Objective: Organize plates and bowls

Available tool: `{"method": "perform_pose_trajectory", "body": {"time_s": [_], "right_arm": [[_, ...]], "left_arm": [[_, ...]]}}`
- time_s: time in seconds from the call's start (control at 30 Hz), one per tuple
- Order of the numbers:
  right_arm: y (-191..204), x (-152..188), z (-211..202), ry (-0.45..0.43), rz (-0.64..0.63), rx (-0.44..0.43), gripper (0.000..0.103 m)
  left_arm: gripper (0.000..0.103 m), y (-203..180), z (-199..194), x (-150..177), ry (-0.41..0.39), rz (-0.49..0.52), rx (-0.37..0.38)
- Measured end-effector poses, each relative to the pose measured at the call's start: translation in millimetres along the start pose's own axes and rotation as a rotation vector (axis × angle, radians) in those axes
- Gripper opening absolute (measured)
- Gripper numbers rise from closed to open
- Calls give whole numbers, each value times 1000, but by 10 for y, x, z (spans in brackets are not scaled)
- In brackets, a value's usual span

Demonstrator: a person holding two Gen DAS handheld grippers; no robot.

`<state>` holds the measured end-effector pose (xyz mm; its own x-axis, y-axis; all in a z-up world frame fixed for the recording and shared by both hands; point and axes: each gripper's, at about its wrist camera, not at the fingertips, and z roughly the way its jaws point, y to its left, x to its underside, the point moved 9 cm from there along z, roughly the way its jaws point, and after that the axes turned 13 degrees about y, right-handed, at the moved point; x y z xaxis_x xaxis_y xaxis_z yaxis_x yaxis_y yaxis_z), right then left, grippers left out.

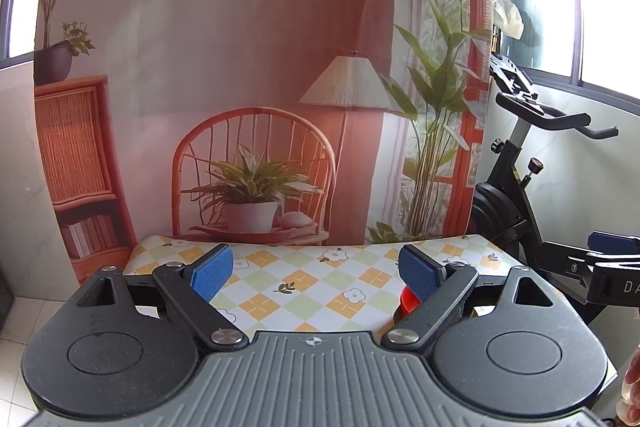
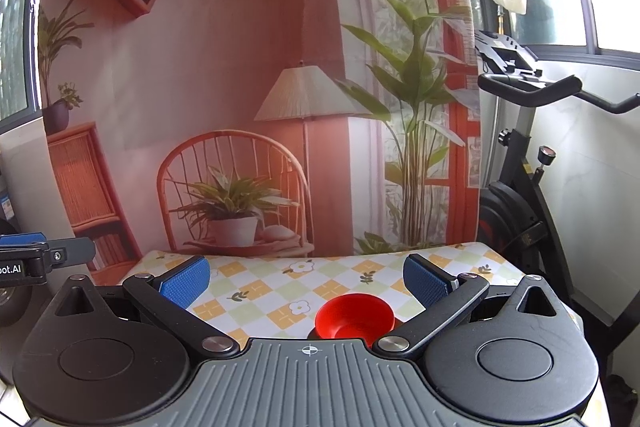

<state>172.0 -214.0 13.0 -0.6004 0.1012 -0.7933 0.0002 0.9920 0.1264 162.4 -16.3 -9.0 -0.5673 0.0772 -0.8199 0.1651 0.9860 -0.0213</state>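
A red bowl (image 2: pixel 354 317) sits on the checked floral tablecloth (image 2: pixel 280 291), on something dark beneath it that is mostly hidden. My right gripper (image 2: pixel 306 281) hovers just behind and above it, open, with nothing between its blue pads (image 2: pixel 186 281). In the left wrist view only a sliver of the red bowl (image 1: pixel 408 301) shows behind the right finger. My left gripper (image 1: pixel 316 273) is open and empty over the tablecloth (image 1: pixel 304 283), with the bowl off to its right. Each gripper shows at the edge of the other's view. No plates are in view.
A printed backdrop (image 1: pixel 248 87) of a room hangs just behind the table's far edge. An exercise bike (image 2: pixel 520 187) stands close to the table's right side. Windows flank both sides. Part of a hand (image 1: pixel 632 391) shows at the lower right.
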Motion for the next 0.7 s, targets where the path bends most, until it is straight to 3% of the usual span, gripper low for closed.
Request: {"method": "perform_pose_trajectory", "body": {"time_s": [0.7], "right_arm": [[-5, 4, 1, 1, 1, 1, 103]], "left_arm": [[91, 13, 9, 13, 5, 8, 1]]}}
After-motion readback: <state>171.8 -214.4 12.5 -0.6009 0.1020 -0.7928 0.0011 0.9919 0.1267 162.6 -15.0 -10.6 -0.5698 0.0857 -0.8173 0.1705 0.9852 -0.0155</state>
